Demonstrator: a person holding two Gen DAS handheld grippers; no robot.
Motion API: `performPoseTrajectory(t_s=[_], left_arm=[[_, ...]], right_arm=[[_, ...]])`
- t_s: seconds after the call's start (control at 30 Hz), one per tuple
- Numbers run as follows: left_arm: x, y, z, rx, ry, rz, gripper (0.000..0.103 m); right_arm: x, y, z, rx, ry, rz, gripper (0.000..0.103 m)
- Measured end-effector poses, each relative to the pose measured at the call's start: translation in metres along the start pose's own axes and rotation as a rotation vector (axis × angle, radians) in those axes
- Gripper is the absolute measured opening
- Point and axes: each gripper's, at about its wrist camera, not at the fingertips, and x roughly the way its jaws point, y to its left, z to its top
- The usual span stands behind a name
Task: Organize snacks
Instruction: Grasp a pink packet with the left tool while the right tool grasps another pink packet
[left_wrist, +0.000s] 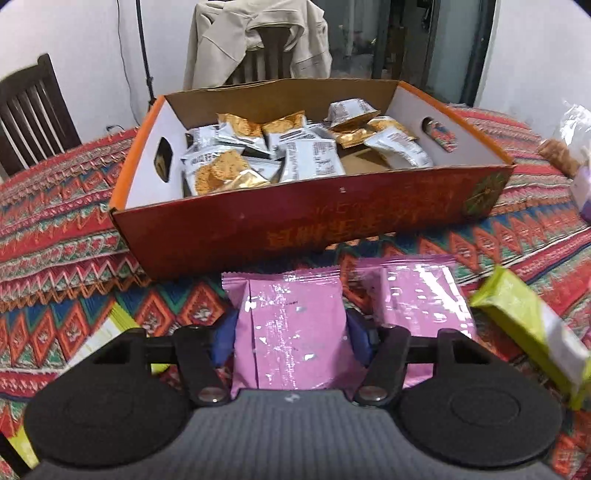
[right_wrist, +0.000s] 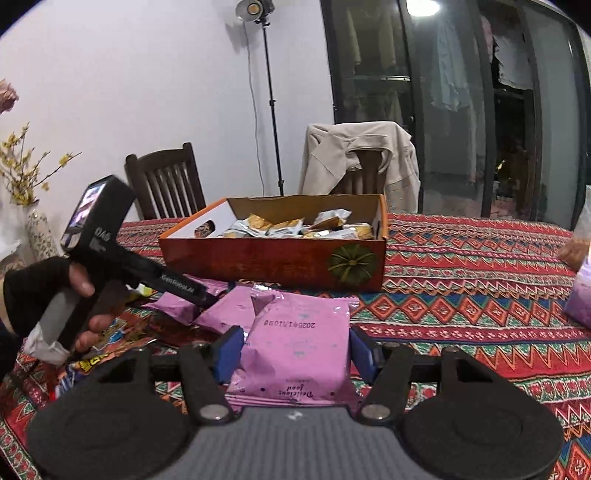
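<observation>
1. Left wrist view: the left gripper (left_wrist: 291, 334) has its blue pads (left_wrist: 224, 338) pressed on both sides of a pink snack pack (left_wrist: 291, 332). The pack's top edge sits just in front of the red box (left_wrist: 295, 221). The box is open on top and holds many silver and gold packs (left_wrist: 295, 147). Another pink pack (left_wrist: 417, 295) lies just right of the held one, and a green pack (left_wrist: 532, 325) lies further right. Patterned tablecloth (left_wrist: 55, 236) shows on the left.

2. Right wrist view: the right gripper (right_wrist: 295, 354) is clamped on a pink pack (right_wrist: 299, 347) too, near the box (right_wrist: 273, 258). More pink packs (right_wrist: 229, 310) lie under the left gripper (right_wrist: 201, 295). Bare cloth (right_wrist: 461, 288) spreads to the right.
</observation>
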Motion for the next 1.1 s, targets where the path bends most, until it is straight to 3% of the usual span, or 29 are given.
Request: performPoseTrajectory(t_s=[0.2, 0.43, 0.53, 0.7, 1.1], left_arm=[[-0.075, -0.003, -0.021, -0.019, -0.162, 0.016, 0.062], [-0.18, -0.006, -0.109, -0.125, -0.276, -0.062, 0.062], [-0.214, 0.002, -0.15, -0.211, -0.313, -0.015, 0.062], [-0.247, 0.008, -0.186, -0.232, -0.317, 0.027, 0.062], [-0.262, 0.006, -0.186, -0.216, -0.383, -0.024, 0.062]], right_arm=[[-0.019, 0.0, 0.001, -0.004, -0.031, 0.002, 0.061], [-0.059, 0.014, -0.005, -0.024, -0.061, 0.01, 0.061], [-0.077, 0.024, -0.015, -0.028, -0.058, 0.017, 0.062], [-0.102, 0.039, -0.033, -0.033, -0.036, 0.032, 0.062], [-0.13, 0.053, -0.04, -0.043, -0.052, 0.016, 0.061]])
